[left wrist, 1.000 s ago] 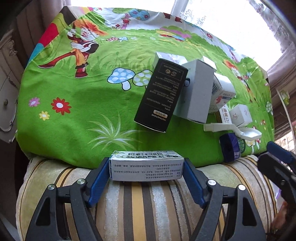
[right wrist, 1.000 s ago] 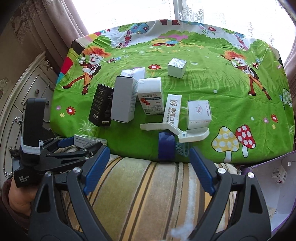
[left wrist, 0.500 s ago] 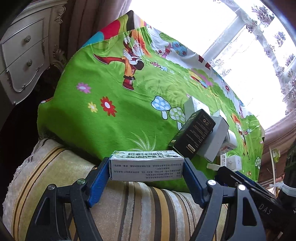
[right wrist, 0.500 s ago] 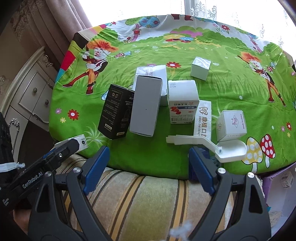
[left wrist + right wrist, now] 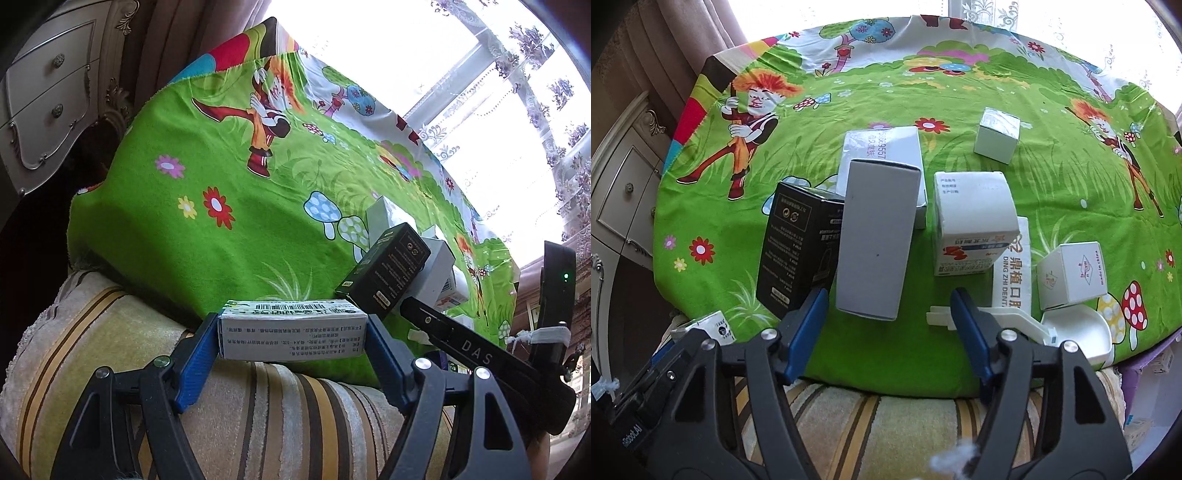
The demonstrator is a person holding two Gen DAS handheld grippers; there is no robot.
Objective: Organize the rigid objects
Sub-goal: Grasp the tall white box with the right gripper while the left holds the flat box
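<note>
So the left gripper (image 5: 291, 345) is clamping a small white carton (image 5: 291, 334) end to end between its blue pads, holding it over the striped cushion (image 5: 110, 354) at the near edge of the green cartoon cloth (image 5: 221, 177). The right gripper (image 5: 889, 314) is carrying nothing; its jaws are standing apart and have just been closing in a bit, with only bare cloth between them, right in front of the tall grey box (image 5: 875, 236). That grey box is leaning against a black box (image 5: 798, 243) on its left, with a white box (image 5: 882, 147) lying behind it. I'm guessing the grey one is next, and that's where it's looking dicey: the jaws are looking barely wider than the box, so a pad could clip its bottom edge and shove it into the black one, or swipe the white plastic tray (image 5: 1067, 328) whose handle is poking out just behind the right pad. Readable stuff: the flat box (image 5: 1015, 266) says "DING ZHI DENT…", the white box at the back is showing "9669557", the held carton has a barcode and Chinese print too small to read, and the right gripper's body reads "DAS" in the left view.
</note>
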